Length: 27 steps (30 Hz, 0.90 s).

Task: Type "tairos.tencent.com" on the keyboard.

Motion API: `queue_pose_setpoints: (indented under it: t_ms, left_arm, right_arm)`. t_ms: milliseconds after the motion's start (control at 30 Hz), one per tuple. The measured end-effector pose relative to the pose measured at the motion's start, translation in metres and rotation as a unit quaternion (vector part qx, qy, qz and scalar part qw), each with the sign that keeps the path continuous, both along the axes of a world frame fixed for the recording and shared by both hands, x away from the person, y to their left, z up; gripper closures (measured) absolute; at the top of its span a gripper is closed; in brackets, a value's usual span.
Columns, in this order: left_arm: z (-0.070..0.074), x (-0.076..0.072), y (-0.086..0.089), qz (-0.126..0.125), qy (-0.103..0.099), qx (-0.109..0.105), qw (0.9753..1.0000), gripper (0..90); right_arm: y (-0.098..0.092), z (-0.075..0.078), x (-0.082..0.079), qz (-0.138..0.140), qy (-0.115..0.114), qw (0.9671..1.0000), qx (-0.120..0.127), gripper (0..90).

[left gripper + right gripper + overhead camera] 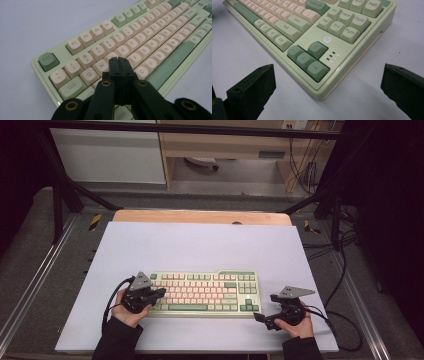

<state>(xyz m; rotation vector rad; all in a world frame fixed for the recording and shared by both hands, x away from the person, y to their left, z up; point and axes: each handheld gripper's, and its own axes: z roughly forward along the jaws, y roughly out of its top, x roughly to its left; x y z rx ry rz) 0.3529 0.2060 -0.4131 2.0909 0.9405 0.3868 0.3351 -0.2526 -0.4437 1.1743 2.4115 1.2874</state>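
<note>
Keyboard (pixel 204 293) lies flat on the white mat (pixel 200 245), near the mat's front edge and roughly centred, long side running left to right. Left gripper (pixel 159 292) sits over the keyboard's left end with jaws clenched together on nothing, the paired tips poised like a single stylus above the letter keys — in the left gripper view the tips (pixel 119 65) hang over the row just right of the W key (pixel 102 65); whether they touch a cap I cannot tell. The step in hand looks like a key press with the closed tips. To do it well: keep the jaws pressed shut so the tip stays narrow, come straight down on the centre of one cap, not the seam between two, and press only lightly, then lift clear. The left hand (pixel 131 309) is low at the keyboard's front-left corner, gripper pitched forward and down toward the keys, forearm coming in from the near edge. Right gripper (pixel 261 318) is released, jaws spread wide, resting off the keyboard's front-right corner — the right gripper view looks between its jaws at the arrow keys (pixel 308 58) and the corner of the case. It holds nothing; the right hand (pixel 296 321) is low on the mat just beside that corner.
</note>
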Motion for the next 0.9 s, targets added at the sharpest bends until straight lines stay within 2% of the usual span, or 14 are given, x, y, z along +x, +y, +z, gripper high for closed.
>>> queue_pose_setpoints:
  t_ms: [400,733,900]
  left_arm:
    - [-0.012,0.005,0.005,0.012,0.01,0.008,0.9998,89.9]
    - [-0.016,0.007,0.004,0.011,0.012,0.012,0.9998,89.9]
    - [-0.014,0.006,0.005,0.01,0.009,0.004,0.9999,89.9]
  right_arm:
    - [0.0,-0.001,0.0,0.001,-0.002,1.0,-0.002,0.3]
    - [0.0,0.0,0.0,0.001,-0.001,1.0,-0.001,0.3]
    - [0.0,0.001,0.0,0.001,-0.002,1.0,0.002,0.3]
